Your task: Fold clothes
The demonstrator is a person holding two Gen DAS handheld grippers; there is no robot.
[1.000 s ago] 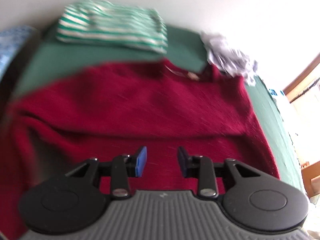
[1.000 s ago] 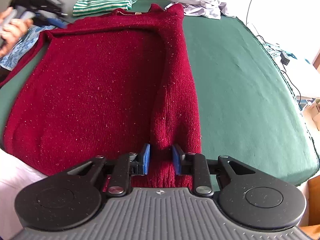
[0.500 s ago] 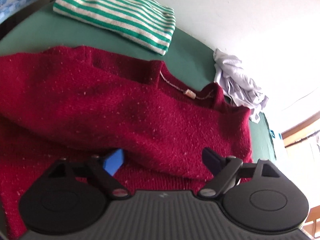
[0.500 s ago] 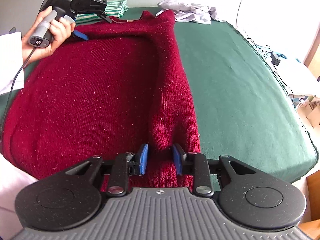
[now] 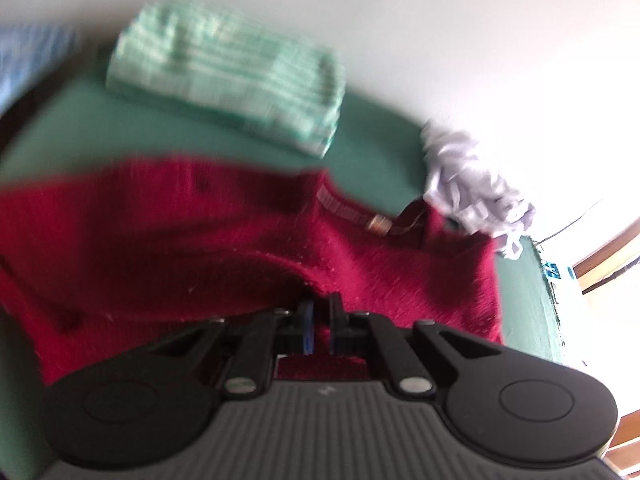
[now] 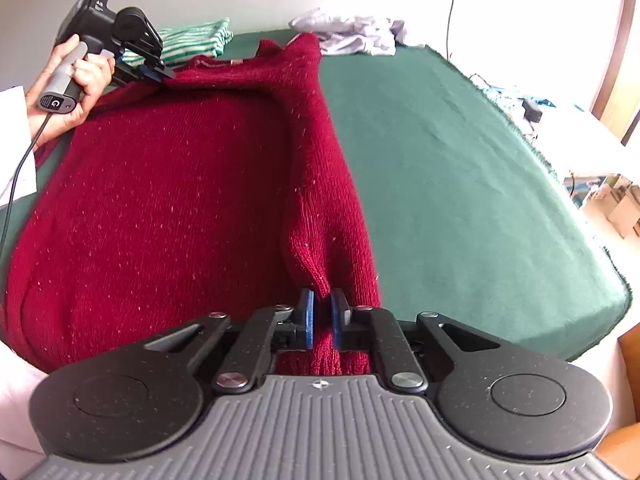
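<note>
Red sweater [image 6: 168, 208] lies flat on green-covered table [image 6: 460, 168], right edge doubled inward. Hem ridge is being pinched by closing right gripper [image 6: 321, 316]; shoulder clamped by left gripper [image 5: 319, 322]. Side fold judged underway; next, both ends to be carried across together.

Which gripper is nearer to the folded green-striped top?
Left. The left gripper pinches the red sweater near its collar, just before the striped top; the right gripper pinches the sweater's near hem.
</note>
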